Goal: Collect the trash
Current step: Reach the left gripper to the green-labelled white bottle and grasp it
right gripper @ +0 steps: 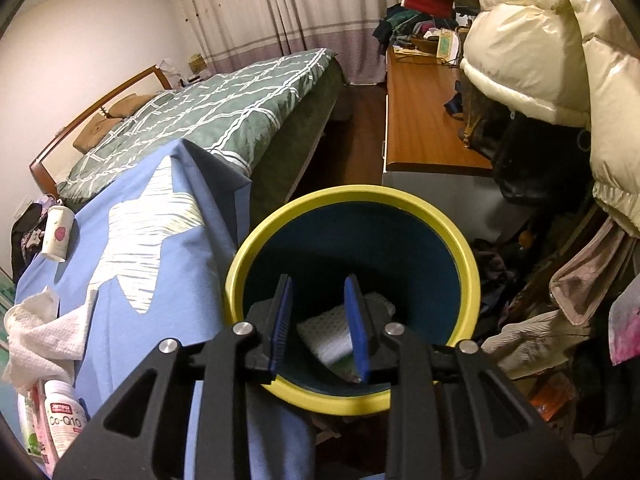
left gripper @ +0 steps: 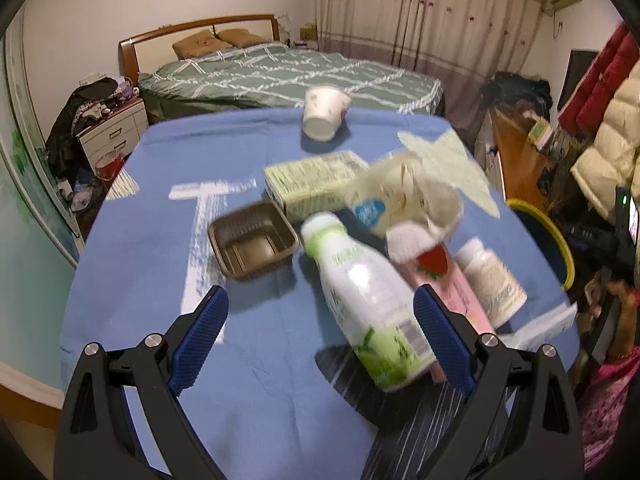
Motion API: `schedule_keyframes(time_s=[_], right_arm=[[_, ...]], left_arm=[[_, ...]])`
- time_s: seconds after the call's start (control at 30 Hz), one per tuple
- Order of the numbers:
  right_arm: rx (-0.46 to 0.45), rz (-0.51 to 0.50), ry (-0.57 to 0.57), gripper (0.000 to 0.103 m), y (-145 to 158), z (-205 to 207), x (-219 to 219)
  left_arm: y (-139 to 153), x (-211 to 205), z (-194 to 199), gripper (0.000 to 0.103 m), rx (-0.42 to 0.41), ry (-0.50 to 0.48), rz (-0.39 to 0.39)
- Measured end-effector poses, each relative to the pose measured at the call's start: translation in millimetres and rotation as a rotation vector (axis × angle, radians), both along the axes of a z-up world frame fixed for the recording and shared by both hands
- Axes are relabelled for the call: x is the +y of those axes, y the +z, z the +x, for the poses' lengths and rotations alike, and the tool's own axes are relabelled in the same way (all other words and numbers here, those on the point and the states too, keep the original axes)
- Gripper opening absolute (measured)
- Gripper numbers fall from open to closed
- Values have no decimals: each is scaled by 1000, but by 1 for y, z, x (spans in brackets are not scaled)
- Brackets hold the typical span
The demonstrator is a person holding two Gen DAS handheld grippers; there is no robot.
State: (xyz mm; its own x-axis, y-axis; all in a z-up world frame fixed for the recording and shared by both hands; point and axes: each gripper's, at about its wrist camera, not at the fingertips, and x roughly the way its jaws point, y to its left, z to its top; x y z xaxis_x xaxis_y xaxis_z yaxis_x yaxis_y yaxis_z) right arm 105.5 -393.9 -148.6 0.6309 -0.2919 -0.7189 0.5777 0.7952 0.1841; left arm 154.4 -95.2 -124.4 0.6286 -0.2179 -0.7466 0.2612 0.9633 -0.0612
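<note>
Blue-padded left tongs [left gripper: 320, 330] stood wide apart above the blue-clothed worktop [left gripper: 256, 392], holding nothing; a white plastic bottle with a green leafy label [left gripper: 366, 300] lay on its side partly between the pads, close to the right-hand one, though contact could not be made out. Its print was too blurred to read. Beyond it sat a brown square plastic tray [left gripper: 252, 240], a pale green carton [left gripper: 312, 184], a crumpled cream wrapper with a blue logo [left gripper: 396, 196], a white paper towel wad [left gripper: 412, 240], a pink strawberry-printed carton [left gripper: 452, 284], a small white supplement bottle [left gripper: 492, 280] and, at the far edge, a white paper cup on its side [left gripper: 324, 112].

The right tongs [right gripper: 320, 326] hung over the mouth of a round yellow-rimmed dark blue bin [right gripper: 400, 200] beside the worktop, their jaws partly open and empty. Below them, inside the bin, lay a white textured paper piece [right gripper: 328, 338], free of both pads. In the right wrist view the small white bottle [right gripper: 60, 412] read "Co-Q10", with a brand name above it too small to read
</note>
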Motion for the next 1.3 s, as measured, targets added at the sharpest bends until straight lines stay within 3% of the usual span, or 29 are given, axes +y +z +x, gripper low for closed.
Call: schedule_keyframes(time_s=[0.37, 0.53, 0.77, 0.9, 1.03, 1.23, 1.3], right_arm=[[-2, 4, 24, 26, 1, 4, 7], [2, 8, 28, 26, -1, 4, 6], [5, 10, 32, 26, -2, 4, 8], [5, 11, 34, 26, -2, 4, 8], [7, 7, 52, 26, -1, 7, 14], [6, -1, 62, 26, 0, 8, 19], [8, -1, 62, 26, 0, 8, 19]], left_arm=[[-33, -31, -20, 92, 67, -103, 34], [-38, -28, -16, 92, 78, -92, 23], [-38, 4, -13, 92, 66, -13, 88], [-32, 24, -13, 92, 48, 19, 55], [-37, 17, -10, 93, 52, -27, 11], [-49, -1, -3, 93, 39, -42, 32], [-52, -2, 1, 88, 35, -33, 33]])
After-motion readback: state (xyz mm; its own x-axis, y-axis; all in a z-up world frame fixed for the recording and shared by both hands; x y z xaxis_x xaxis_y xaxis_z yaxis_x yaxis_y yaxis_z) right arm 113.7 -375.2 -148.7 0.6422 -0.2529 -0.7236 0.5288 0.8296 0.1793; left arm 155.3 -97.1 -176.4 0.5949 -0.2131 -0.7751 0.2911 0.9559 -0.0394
